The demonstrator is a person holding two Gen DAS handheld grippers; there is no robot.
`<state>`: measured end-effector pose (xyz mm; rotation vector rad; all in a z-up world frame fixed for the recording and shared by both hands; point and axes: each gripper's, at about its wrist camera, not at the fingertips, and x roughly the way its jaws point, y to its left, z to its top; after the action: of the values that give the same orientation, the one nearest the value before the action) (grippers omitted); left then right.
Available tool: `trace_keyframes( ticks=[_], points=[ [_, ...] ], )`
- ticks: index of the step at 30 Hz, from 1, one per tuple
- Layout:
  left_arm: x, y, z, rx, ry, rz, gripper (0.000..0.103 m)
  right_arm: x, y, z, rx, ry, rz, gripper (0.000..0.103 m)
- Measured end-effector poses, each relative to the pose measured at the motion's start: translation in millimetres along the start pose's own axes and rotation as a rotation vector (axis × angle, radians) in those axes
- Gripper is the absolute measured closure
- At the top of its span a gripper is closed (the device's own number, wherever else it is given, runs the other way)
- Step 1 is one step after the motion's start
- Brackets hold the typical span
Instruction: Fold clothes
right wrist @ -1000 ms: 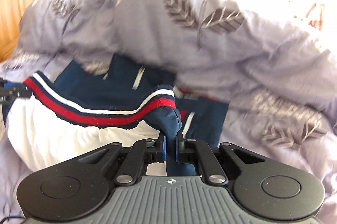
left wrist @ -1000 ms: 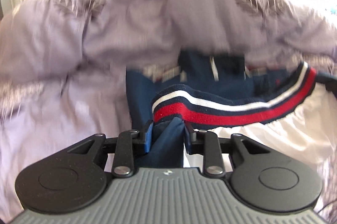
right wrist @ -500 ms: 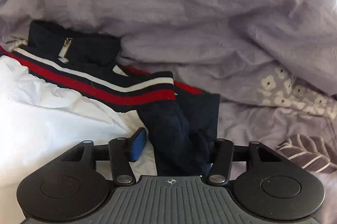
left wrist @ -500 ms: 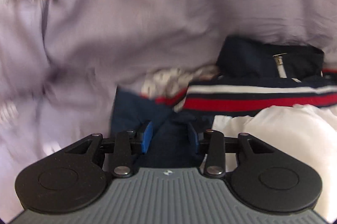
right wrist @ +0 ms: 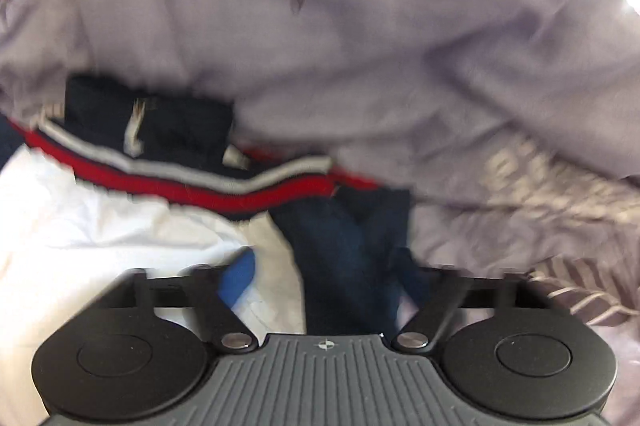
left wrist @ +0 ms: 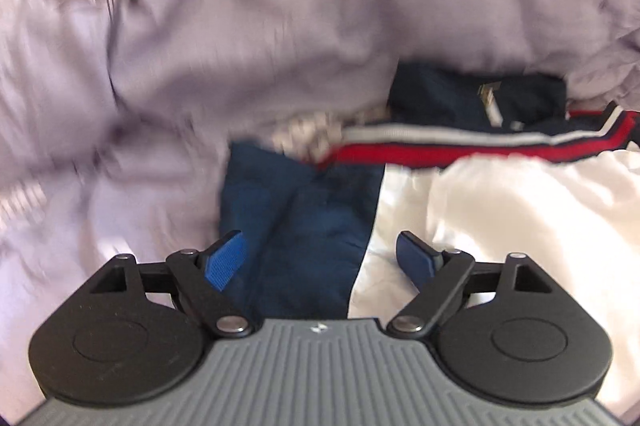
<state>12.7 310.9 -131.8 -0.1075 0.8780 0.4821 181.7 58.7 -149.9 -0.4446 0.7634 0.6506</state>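
Navy-and-white jacket [left wrist: 304, 226] blurred on lilac quilt [left wrist: 240, 25], left claw [left wrist: 320, 262] opening, right claw [right wrist: 328, 286] closing, both released.

Bright daylight, spilling in from the upper corners. Glare on the white fabric [left wrist: 520, 209], washed out and nearly featureless. Heavy motion blur across the lilac duvet [right wrist: 360, 65], leaf prints smeared. Fisheye bending toward the edges, dark vignette at the corners. Sharper near the left hand-held gripper [left wrist: 320, 258]; right view softer throughout.
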Motion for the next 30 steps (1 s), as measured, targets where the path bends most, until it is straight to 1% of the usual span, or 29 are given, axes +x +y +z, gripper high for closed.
trace_keyframes(
  ticks=[2,5,6,7,8,9,10,11,12,13,14,15,16,17,18,19,20,22,23,24,26,28,30],
  points=[
    [12,2,-4,-0.024,0.024,0.026,0.014,9,11,6,-0.039,-0.009,-0.027,0.09],
    [14,9,-1,-0.077,0.014,0.064,0.01,20,22,17,-0.082,-0.064,-0.067,0.091],
    [14,11,2,-0.09,0.005,0.081,0.01,25,21,20,-0.073,-0.087,-0.069,0.09],
    [14,12,4,-0.097,-0.003,0.104,0.01,30,19,22,-0.066,-0.1,-0.068,0.088],
    [15,12,6,-0.099,-0.008,0.137,0.01,36,18,23,-0.065,-0.094,-0.062,0.086],
    [18,13,8,-0.101,-0.003,0.174,0.01,41,16,24,-0.065,-0.086,-0.055,0.082],
    [24,16,12,-0.111,0.009,0.204,0.01,46,15,25,-0.067,-0.074,-0.047,0.08],
    [25,20,14,-0.129,0.019,0.225,0.011,46,14,26,-0.062,-0.074,-0.047,0.075],
    [22,22,15,-0.147,0.013,0.232,0.012,38,11,25,-0.042,-0.1,-0.062,0.066],
    [15,23,15,-0.159,-0.01,0.22,0.016,31,8,24,-0.022,-0.125,-0.076,0.053],
    [6,22,14,-0.16,-0.045,0.195,0.017,22,4,23,0.004,-0.157,-0.085,0.045],
    [-3,18,12,-0.149,-0.084,0.157,0.017,10,-1,20,0.04,-0.201,-0.073,0.036],
    [-13,12,11,-0.129,-0.127,0.106,0.017,-3,-4,17,0.066,-0.247,-0.026,0.036],
    [-23,5,9,-0.103,-0.171,0.05,0.017,-16,-7,14,0.079,-0.283,0.049,0.036],
    [-31,-3,7,-0.078,-0.207,-0.014,0.016,-27,-7,11,0.085,-0.299,0.123,0.036],
    [-37,-10,5,-0.059,-0.228,-0.088,0.016,-37,-5,8,0.088,-0.306,0.19,0.036],
    [-39,-17,3,-0.048,-0.229,-0.167,0.015,-45,-1,5,0.086,-0.304,0.257,0.037],
    [-34,-31,-2,-0.023,-0.2,-0.279,0.014,-51,12,-1,0.054,-0.274,0.368,0.041],
    [-29,-40,-6,0.002,-0.181,-0.291,0.014,-49,22,-3,0.028,-0.248,0.407,0.043],
    [-20,-49,-10,0.036,-0.161,-0.259,0.014,-43,33,-6,-0.003,-0.214,0.424,0.048],
    [-1,-58,-18,0.082,-0.134,-0.143,0.014,-31,54,-11,-0.063,-0.149,0.448,0.05],
    [15,-51,-20,0.08,-0.136,-0.043,0.012,-13,72,-11,-0.101,-0.112,0.421,0.05],
    [22,-42,-15,0.075,-0.139,0.017,0.011,4,83,-9,-0.101,-0.108,0.386,0.05]
  ],
)
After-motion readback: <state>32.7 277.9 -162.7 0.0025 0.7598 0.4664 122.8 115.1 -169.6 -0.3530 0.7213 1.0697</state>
